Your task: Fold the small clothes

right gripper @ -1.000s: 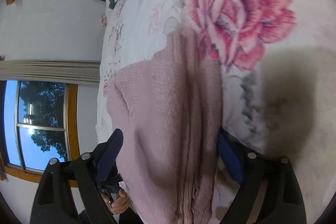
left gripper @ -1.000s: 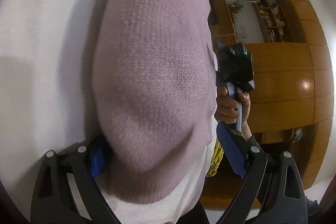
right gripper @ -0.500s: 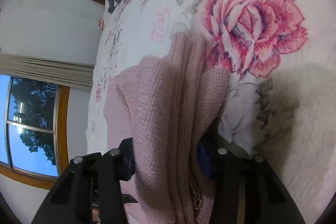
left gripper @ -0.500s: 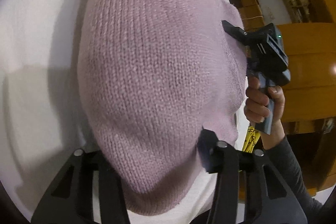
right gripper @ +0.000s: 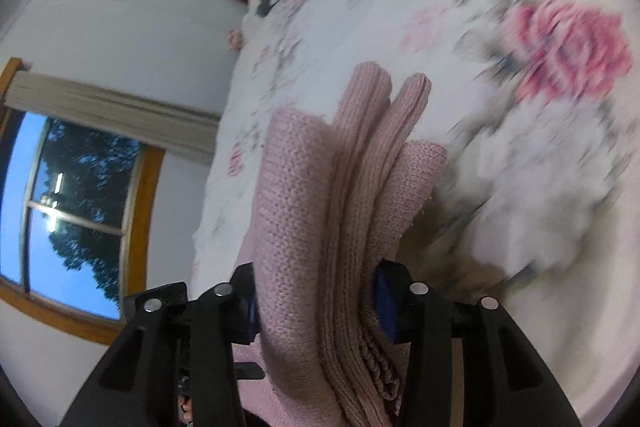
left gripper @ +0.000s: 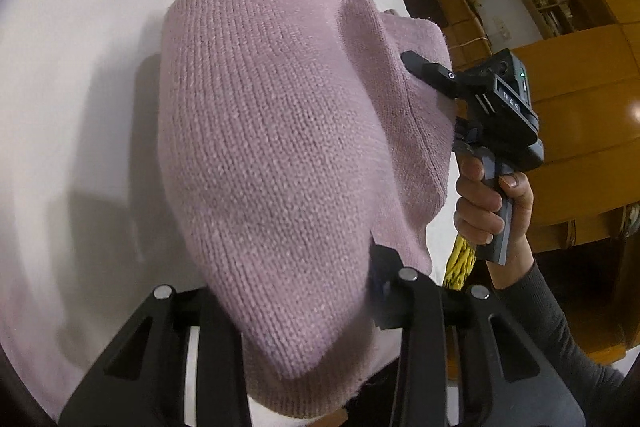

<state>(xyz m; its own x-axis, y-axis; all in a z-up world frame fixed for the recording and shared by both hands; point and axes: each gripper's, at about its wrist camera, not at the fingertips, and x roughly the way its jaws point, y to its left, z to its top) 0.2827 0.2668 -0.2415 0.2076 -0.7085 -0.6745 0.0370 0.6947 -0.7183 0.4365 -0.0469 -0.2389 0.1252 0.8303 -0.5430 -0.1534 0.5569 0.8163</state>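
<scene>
Change: your left gripper point(left gripper: 304, 307) and right gripper point(right gripper: 316, 303) have closed from wide open, fingers clamped on the pink sweater point(left gripper: 272, 131) | Where: bunched, lifting off the bed point(left gripper: 80, 75) | Meaning: grasp made, fold can begin.

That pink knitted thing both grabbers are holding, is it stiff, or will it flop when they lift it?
Probably floppy: the pink knit garment drapes and bulges between the left gripper and right gripper instead of holding a flat shape. Its bunched layers look thick and compressible. The fuzzy knit likely grips the fingers well, so it seems unlikely to slip.
</scene>
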